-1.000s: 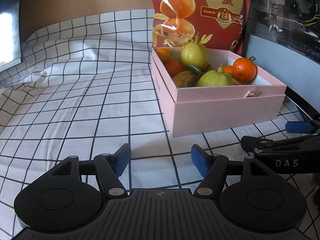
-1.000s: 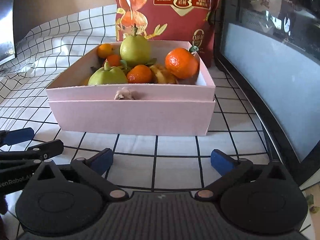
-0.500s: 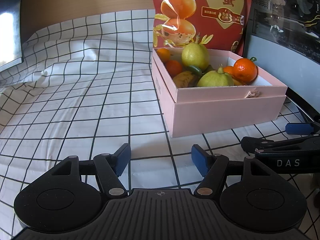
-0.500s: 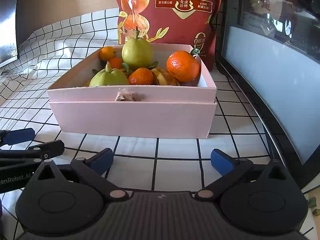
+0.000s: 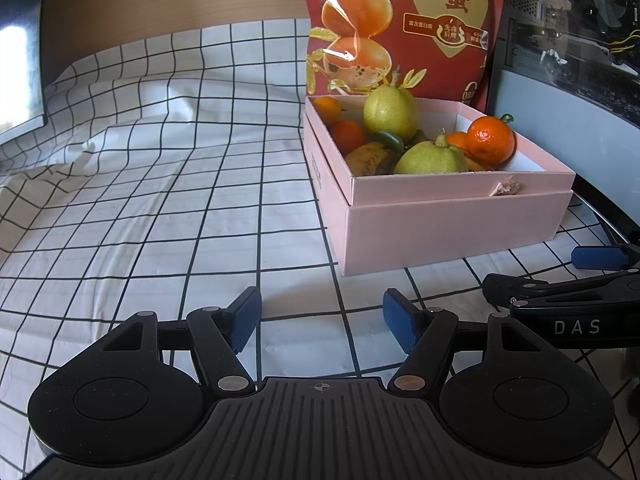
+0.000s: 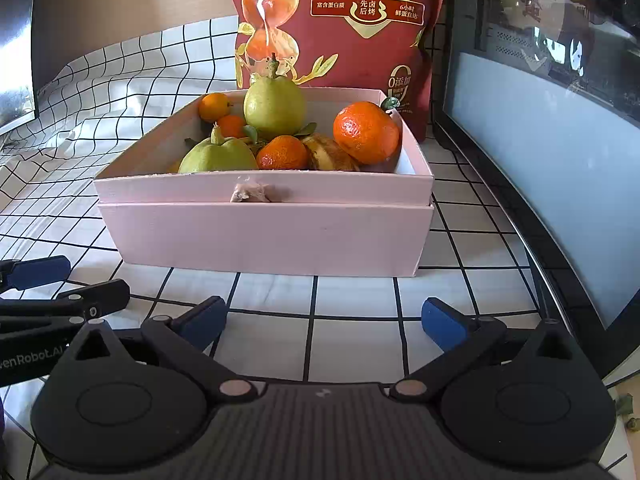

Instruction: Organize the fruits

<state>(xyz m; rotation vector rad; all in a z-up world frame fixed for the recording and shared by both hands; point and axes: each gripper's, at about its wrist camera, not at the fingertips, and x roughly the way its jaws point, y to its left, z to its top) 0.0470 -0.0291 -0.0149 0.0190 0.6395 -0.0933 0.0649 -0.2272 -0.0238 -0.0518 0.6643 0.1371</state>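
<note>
A pink box (image 6: 264,236) (image 5: 452,228) on the checked cloth holds two green pears (image 6: 275,106) (image 6: 219,156), several oranges, the largest (image 6: 366,132) at the right, and a brownish banana (image 6: 330,154). My right gripper (image 6: 324,322) hovers open just in front of the box's near wall with nothing between its fingers. My left gripper (image 5: 322,318) is open and empty too, over the cloth to the left of the box's front corner. In the left wrist view the right gripper's finger (image 5: 600,258) shows at the right edge.
A tall red snack bag (image 6: 344,24) stands right behind the box. A dark glass-fronted case (image 6: 552,112) runs along the right side. The black-and-white checked cloth (image 5: 160,200) spreads wide to the left, rumpled toward a dark screen (image 5: 20,48) at the far left.
Both grippers have eased back slightly and risen a little; the box looks marginally farther away. Neither gripper's opening has changed.
</note>
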